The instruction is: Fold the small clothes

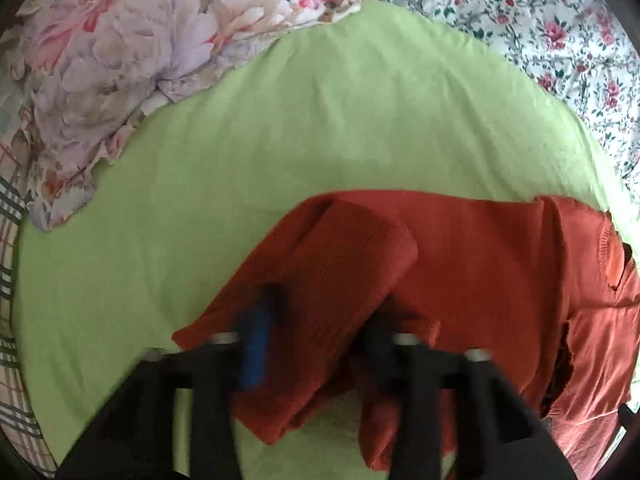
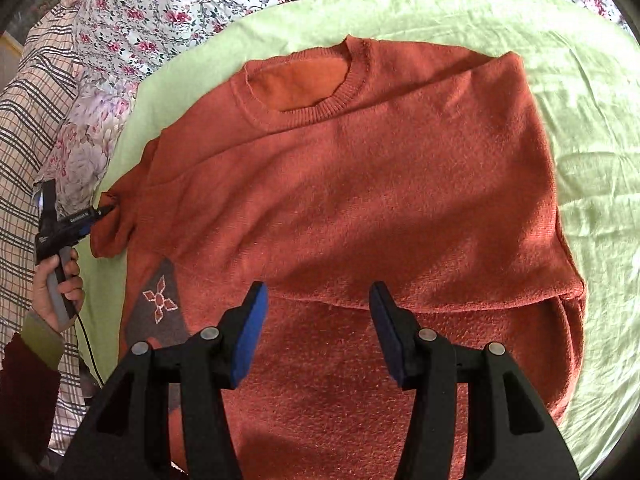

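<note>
With the rust sweater (image 2: 360, 184) spread across the green sheet (image 2: 592, 120), the left gripper (image 1: 316, 344) pinching its sleeve (image 1: 320, 280) at nine o'clock should carry it flat inward, while the right gripper (image 2: 318, 328) hovers spread.

Rust-orange knit sweater (image 2: 360, 184) lies flat, neck up, one sleeve (image 1: 320, 280) lifted w/ cuff folded.

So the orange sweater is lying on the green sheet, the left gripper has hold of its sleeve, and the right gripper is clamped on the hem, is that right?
Not quite. The right gripper is open above the orange sweater, holding nothing, as the right wrist view shows. The rest stands: the sweater lies on the green sheet and the left gripper grips its sleeve.
</note>
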The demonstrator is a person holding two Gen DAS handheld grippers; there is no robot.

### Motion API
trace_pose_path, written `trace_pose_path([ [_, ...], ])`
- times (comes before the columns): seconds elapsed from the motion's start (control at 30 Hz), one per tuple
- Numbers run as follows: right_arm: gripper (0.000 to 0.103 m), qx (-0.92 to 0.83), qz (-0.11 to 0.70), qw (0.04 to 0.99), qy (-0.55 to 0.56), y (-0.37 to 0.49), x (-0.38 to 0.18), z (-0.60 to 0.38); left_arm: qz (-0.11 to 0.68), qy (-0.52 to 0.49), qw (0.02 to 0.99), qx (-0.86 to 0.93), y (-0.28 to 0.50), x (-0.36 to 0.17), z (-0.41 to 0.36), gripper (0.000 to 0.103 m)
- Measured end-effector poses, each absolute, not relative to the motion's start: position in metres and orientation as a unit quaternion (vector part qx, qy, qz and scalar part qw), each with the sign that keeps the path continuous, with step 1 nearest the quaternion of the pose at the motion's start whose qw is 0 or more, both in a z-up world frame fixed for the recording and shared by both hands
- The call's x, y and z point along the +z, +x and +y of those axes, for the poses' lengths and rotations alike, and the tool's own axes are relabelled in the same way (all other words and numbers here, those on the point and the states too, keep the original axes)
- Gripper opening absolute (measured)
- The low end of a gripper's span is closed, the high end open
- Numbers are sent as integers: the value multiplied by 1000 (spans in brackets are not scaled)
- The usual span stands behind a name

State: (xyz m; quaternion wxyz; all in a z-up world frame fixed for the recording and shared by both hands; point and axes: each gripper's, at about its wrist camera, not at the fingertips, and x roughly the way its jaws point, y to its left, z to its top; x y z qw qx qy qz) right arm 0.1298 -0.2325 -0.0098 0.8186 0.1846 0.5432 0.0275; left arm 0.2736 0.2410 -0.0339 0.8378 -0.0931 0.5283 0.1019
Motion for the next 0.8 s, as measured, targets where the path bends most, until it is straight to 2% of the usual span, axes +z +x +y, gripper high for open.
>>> trace_pose_path([
  [0.03,54,24,544,818,186,130,-11,-234,523,-99,841,100,272,-31,242,12],
  [0.07,54,22,545,817,187,131,-12,-236,514,-109,845,99,269,-26,244,8],
  [0.33,54,28,545,818,178,139,-13,-231,420,-130,898,12,242,51,189,8],
  [0.5,54,31,534,824,186,139,-6,-230,404,-116,902,-104,248,75,94,8],
  [0.8,54,-24,502,836,221,116,8,-279,426,-60,864,-263,260,60,-97,8],
])
